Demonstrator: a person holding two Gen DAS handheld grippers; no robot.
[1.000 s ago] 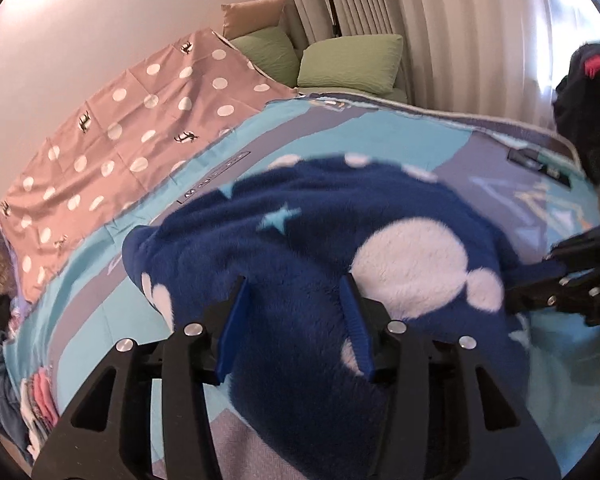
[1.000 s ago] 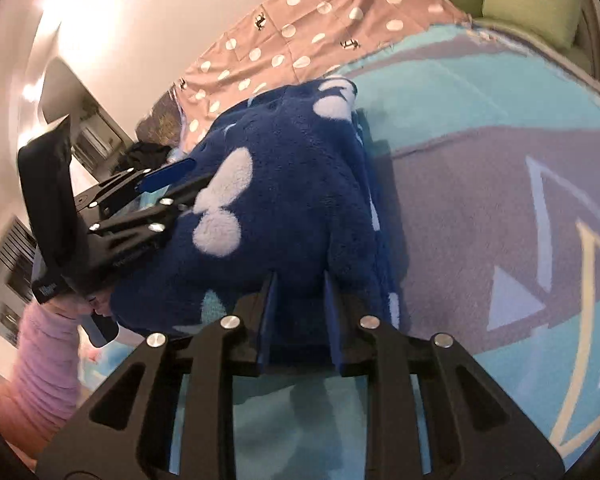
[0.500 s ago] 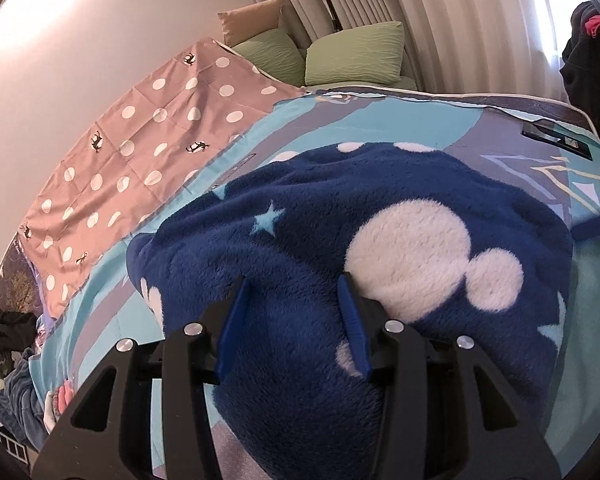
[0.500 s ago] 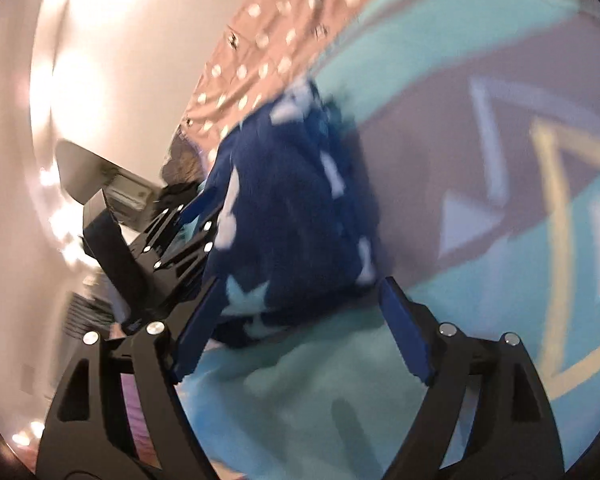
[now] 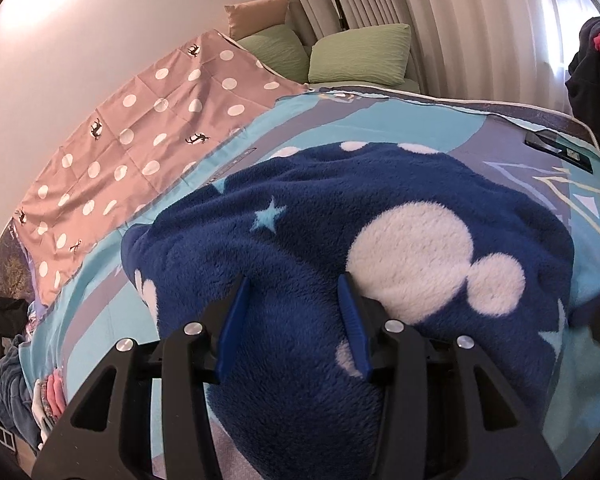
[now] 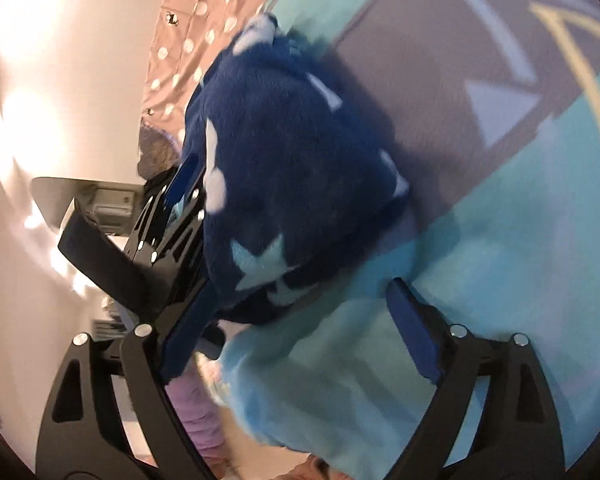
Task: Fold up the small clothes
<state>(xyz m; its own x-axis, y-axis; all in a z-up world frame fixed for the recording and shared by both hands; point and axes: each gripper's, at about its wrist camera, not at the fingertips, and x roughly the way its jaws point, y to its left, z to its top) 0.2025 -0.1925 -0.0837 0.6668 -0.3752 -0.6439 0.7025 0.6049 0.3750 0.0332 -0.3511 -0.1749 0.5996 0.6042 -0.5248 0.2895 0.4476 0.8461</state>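
Presently, in the left wrist view, our left gripper (image 5: 292, 312) clamps a ridge of the blue fleece garment (image 5: 380, 216), bunched on the bedspread (image 5: 340, 120). In the right wrist view, our right gripper (image 6: 296, 320) gapes wide, empty; folding looks unfinished.

Both claws, left claw (image 5: 292, 296) and right claw (image 6: 296, 312): matte black skeletal frames, silver screws, blue finger pads (image 5: 232, 324); lilac sleeve (image 6: 198, 412) beneath.

Left wrist view is sharp, daylight glowing through the curtains (image 5: 440, 28). Right wrist view is motion-blurred all over, hot glare blown out on the wall (image 6: 28, 120). Heavy fisheye bending and black corners on both.
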